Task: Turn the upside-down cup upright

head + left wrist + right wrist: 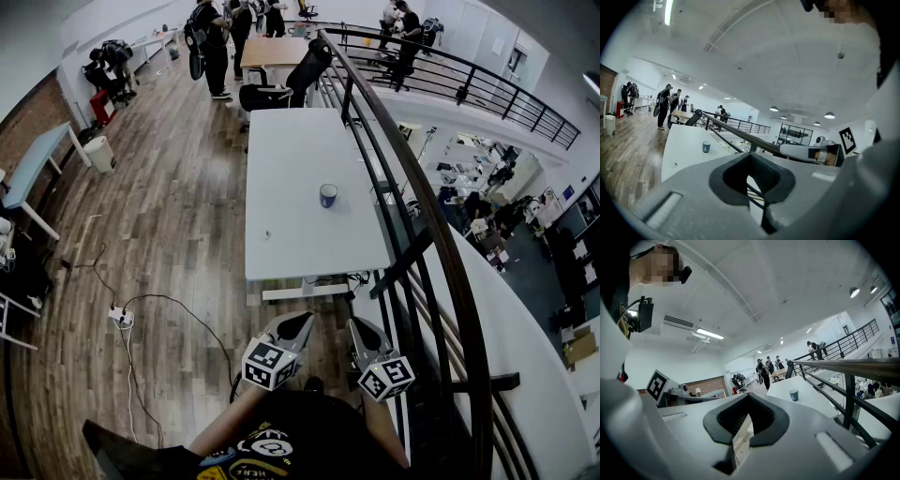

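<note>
A small blue cup [328, 195] stands on the right half of a long white table [291, 225]; it is too small here to tell which way up it is. Both grippers are held close to my body, short of the table's near end and far from the cup. The left gripper [302, 322] is shut with nothing in it, and so is the right gripper [357, 326]. The left gripper view looks past its closed jaws [749, 155] at the cup [706, 146] far off. In the right gripper view the cup [794, 395] also shows beyond the shut gripper [749, 396].
A black metal railing [412, 216] runs along the table's right side, with a drop to a lower floor beyond. A black office chair [281, 89] stands at the table's far end, several people further back. A power strip and cable [122, 317] lie on the wooden floor left.
</note>
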{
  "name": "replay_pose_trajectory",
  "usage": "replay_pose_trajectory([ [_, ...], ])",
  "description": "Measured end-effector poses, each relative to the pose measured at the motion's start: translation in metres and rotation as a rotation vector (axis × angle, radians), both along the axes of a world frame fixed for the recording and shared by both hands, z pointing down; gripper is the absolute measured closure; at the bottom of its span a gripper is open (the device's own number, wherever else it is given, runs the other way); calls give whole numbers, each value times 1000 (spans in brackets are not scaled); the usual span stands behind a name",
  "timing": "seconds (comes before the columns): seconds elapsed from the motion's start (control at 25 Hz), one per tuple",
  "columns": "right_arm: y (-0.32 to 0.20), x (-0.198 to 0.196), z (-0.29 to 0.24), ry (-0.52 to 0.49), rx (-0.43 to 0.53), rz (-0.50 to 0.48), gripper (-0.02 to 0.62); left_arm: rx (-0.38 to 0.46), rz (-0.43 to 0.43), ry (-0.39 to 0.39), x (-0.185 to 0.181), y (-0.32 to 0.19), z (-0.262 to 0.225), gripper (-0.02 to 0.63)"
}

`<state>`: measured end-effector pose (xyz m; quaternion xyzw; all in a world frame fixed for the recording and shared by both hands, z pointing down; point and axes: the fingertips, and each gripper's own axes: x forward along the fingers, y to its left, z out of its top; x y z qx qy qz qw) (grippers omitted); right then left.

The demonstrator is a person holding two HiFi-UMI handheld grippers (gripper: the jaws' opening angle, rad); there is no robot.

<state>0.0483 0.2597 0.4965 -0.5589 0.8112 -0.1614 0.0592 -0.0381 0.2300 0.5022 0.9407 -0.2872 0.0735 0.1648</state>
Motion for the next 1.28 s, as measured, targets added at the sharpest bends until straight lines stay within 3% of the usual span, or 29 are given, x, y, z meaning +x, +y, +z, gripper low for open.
replay_pose_trajectory([
  [0.68,-25,-22,13,1,-28,-7,597,2,9,-42,-19,-18,24,603],
  [0.88,-38,-38,4,-98,35,-66,598,-7,12,-32,-27,-34,26,603],
  [1.28,-74,-62,30,-141,-7,-130,595,-74,41,33,-32,-60,40,603],
])
